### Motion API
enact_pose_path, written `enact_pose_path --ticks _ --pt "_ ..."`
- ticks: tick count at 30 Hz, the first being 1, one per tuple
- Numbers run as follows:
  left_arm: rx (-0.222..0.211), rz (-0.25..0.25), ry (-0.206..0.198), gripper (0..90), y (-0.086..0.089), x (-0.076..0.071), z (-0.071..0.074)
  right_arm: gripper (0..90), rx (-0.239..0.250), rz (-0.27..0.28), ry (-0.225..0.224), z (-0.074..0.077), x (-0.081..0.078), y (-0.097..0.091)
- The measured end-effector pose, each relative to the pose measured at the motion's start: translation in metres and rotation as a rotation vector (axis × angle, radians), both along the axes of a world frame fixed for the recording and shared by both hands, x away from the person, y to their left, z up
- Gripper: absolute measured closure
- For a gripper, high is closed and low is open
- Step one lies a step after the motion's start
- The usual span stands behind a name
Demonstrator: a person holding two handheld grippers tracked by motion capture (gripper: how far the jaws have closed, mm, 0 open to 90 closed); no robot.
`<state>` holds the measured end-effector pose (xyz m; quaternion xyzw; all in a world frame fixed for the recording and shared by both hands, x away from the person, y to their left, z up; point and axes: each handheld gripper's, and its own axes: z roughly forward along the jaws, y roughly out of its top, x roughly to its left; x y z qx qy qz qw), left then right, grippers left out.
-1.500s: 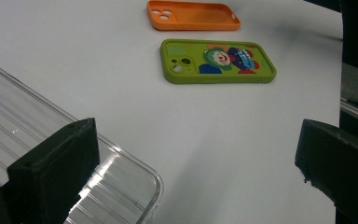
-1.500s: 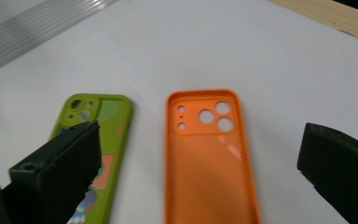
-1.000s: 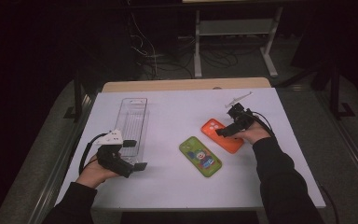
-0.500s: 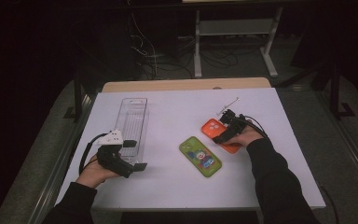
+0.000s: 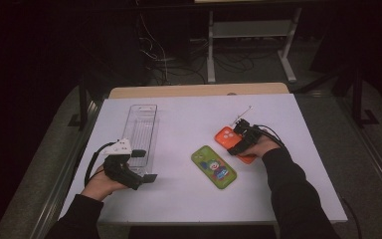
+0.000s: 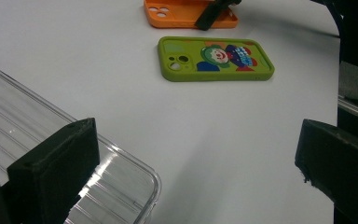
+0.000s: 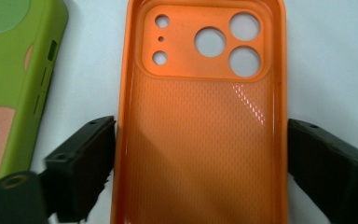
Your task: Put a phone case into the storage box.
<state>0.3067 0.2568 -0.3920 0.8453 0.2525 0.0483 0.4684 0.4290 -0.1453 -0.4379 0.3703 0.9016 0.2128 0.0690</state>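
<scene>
An orange phone case [image 5: 226, 135] lies inside-up on the white table, camera holes away from me. My right gripper [image 5: 239, 142] has come down over it; its jaws have just been closing, and in the right gripper view [image 7: 200, 128] they touch both long edges of the orange case [image 7: 200, 154]. A green phone case [image 5: 214, 167] with a cartoon print lies just left of it [image 7: 9, 70]. My left gripper [image 5: 144, 166] rests open by the near end of the clear tray [image 5: 144, 124]. In the left gripper view [image 6: 196, 128] nothing is between its jaws.
The clear plastic tray [image 6: 28, 121] stands lengthwise at the table's left, its near corner under my left jaw. The white table [image 5: 189, 114] ends in a wooden strip at the back. A dark floor with cables and a rack lies beyond.
My right gripper moved left and down onto the orange case, and its jaws drew in to the case's sides. The left hand has stayed where it was.
</scene>
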Motion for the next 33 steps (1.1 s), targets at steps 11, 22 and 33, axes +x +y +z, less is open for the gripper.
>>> enact_pose_path --ticks 11,22,33 --pt "0.002 -0.013 -0.001 0.0 0.0 0.001 0.002 15.0 -0.002 0.005 0.009 0.003 0.0 -0.001" --pt "0.008 -0.072 -0.012 0.0 -0.011 0.019 0.021 15.0 0.014 0.074 -0.003 0.031 -0.003 -0.008" --pt "0.074 -0.177 -0.031 0.0 -0.041 0.044 0.04 14.9 0.028 0.2 -0.026 0.052 -0.016 -0.007"
